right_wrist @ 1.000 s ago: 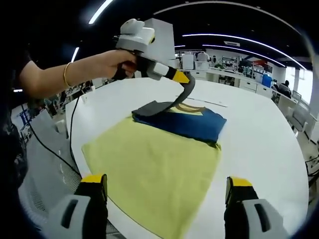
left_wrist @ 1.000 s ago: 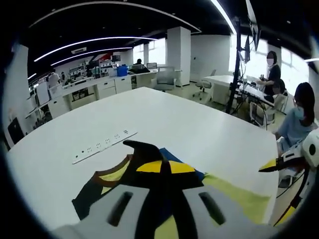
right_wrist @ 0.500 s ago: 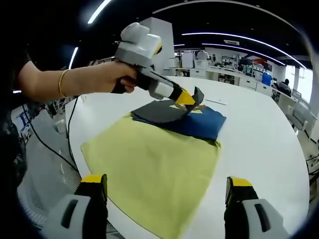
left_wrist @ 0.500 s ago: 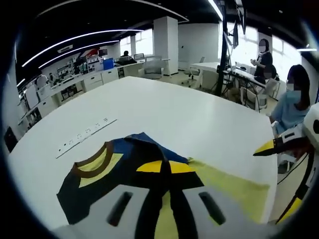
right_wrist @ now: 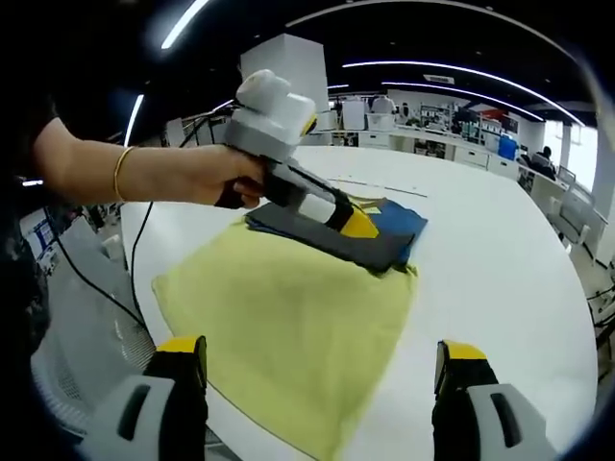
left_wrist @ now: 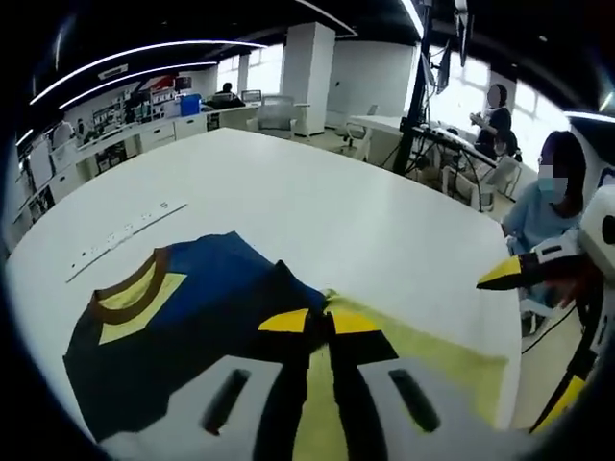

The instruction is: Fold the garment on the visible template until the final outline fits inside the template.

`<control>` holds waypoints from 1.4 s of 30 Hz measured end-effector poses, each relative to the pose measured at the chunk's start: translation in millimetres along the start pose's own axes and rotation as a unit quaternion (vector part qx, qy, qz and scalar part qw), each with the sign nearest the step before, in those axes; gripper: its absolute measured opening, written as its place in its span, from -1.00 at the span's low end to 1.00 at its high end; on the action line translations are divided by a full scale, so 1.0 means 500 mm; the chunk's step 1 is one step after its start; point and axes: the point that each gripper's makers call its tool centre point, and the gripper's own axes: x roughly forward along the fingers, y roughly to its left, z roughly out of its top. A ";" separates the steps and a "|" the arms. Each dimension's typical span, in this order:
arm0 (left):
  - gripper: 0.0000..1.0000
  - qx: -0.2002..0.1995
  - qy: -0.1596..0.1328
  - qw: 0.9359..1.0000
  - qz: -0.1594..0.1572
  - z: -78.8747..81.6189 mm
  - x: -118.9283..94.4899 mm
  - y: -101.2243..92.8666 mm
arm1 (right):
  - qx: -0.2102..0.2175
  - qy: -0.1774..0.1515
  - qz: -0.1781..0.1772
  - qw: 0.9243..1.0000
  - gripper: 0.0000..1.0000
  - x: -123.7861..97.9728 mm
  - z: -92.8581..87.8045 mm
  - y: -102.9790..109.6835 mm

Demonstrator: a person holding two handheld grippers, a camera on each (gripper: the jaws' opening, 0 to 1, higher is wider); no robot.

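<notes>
Garment (left_wrist: pixel 183 317) (right_wrist: pixel 370 226): a dark navy shirt with a yellow and brown collar band, folded into a compact block. It lies partly on the far end of the yellow template (right_wrist: pixel 288 327) (left_wrist: pixel 452 360), with its collar end reaching past the template onto the bare white tabletop (right_wrist: pixel 500 279) (left_wrist: pixel 317 206). In the left gripper view the navy panel spreads flat, collar to the left, and a dark folded flap runs along its near side. In the right gripper view a dark grey flap lies over the blue layer, its edge close to the template's far right corner.

Template: a yellow rectangular cloth, flat on the tabletop, its near corner close to the near table edge in the right gripper view.

Left gripper (left_wrist: pixel 327 322) (right_wrist: pixel 370 235): held by a hand (right_wrist: pixel 207 173) wearing a bangle, it points down onto the garment's dark flap. Its yellow-tipped jaws stand clenched together on the fabric edge, grasping it where the flap meets the template.

Right gripper (right_wrist: pixel 322 370) (left_wrist: pixel 504 274): poised above the template's near edge, jaws spread wide apart and holding nothing; one yellow tip enters the left gripper view from the right.

Surroundings: a white power strip (left_wrist: pixel 120 240) lies on the tabletop beyond the collar. Seated and standing people (left_wrist: pixel 548 197) and office desks occupy the background.
</notes>
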 end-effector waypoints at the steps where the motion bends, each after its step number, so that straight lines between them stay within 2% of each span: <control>1: -0.75 0.003 0.000 1.000 -0.003 -0.003 -0.005 0.000 | 0.000 0.000 0.001 1.000 1.00 0.000 0.000 0.001; 5: -0.42 0.008 -0.017 1.000 -0.014 -0.006 -0.031 0.007 | -0.008 0.002 0.011 1.000 1.00 0.001 0.003 0.006; 8: -0.17 0.015 -0.018 1.000 -0.011 -0.012 -0.052 0.023 | -0.013 0.001 0.023 1.000 1.00 -0.001 0.011 0.006; 17: 0.30 0.021 -0.027 0.999 0.000 -0.049 -0.144 0.063 | -0.045 0.024 0.066 0.996 1.00 -0.003 0.014 0.019; 22: 0.43 0.021 -0.021 1.000 0.008 -0.078 -0.196 0.084 | -0.067 0.037 0.084 0.994 1.00 -0.004 0.012 0.025; 27: 0.57 0.009 -0.027 1.000 0.012 -0.098 -0.252 0.103 | -0.101 0.066 0.104 0.987 1.00 -0.007 -0.004 0.034; 31: 0.65 0.005 -0.024 1.000 0.006 -0.117 -0.286 0.104 | -0.111 0.080 0.120 0.983 1.00 -0.008 -0.015 0.043; 36: 0.70 0.012 -0.015 1.000 -0.003 -0.152 -0.339 0.100 | -0.142 0.108 0.143 0.973 0.99 -0.010 -0.037 0.059; 42: 0.72 0.018 -0.001 1.000 -0.004 -0.198 -0.387 0.093 | -0.175 0.130 0.151 0.964 0.94 -0.010 -0.055 0.068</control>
